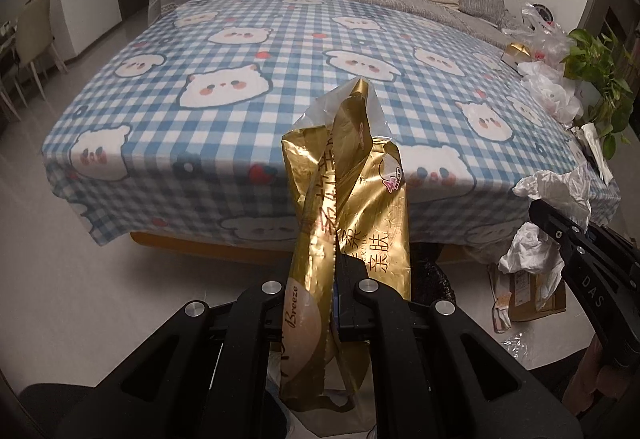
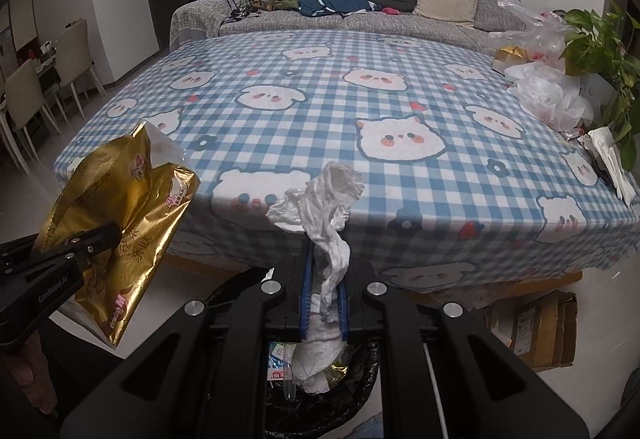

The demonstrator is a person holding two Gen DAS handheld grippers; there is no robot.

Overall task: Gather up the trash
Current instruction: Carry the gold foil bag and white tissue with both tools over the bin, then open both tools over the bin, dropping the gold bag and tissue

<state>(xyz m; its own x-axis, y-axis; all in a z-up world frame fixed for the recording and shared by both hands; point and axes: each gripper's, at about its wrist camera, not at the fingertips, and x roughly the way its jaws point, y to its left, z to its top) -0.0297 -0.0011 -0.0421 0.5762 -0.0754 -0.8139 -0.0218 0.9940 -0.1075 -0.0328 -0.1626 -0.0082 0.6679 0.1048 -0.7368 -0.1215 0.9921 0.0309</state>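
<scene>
Holding two pieces of trash at once, both off the desk and out over the floor in front of it.

Left hand-held gripper: jaws pressed together on the gold wrapper, pinched low down on its crumpled body. Most of the wrapper stands tall above the jaws, open torn end up; a loose tail hangs below.

Right hand-held gripper: jaws pinching the white crumpled tissue between the blue pads. One end flares above the jaws, the other dangles below, directly over the black-lined trash bin. Bin already holds some packets.

Judgement: both items look ready to be dropped in.

Risks:
- Tissue is soft and light. On release it may cling to a pad or drift and land on the bin rim or the floor. Its lower end hangs near the liner edge, so alignment matters.
- Gold wrapper, seen in the right wrist view, sits to the left of the bin, not over it. Opening the left jaws from here would likely drop it on the floor.
- Wrapper is stiff, slick foil, held near its lower part; a quick swing could let it slide or pivot in the grip.
- Bin mouth looks narrow for both grippers together; collision between them is possible.
- More trash remains at the desk's far right edge: plastic bags, beside the potted plant.
</scene>
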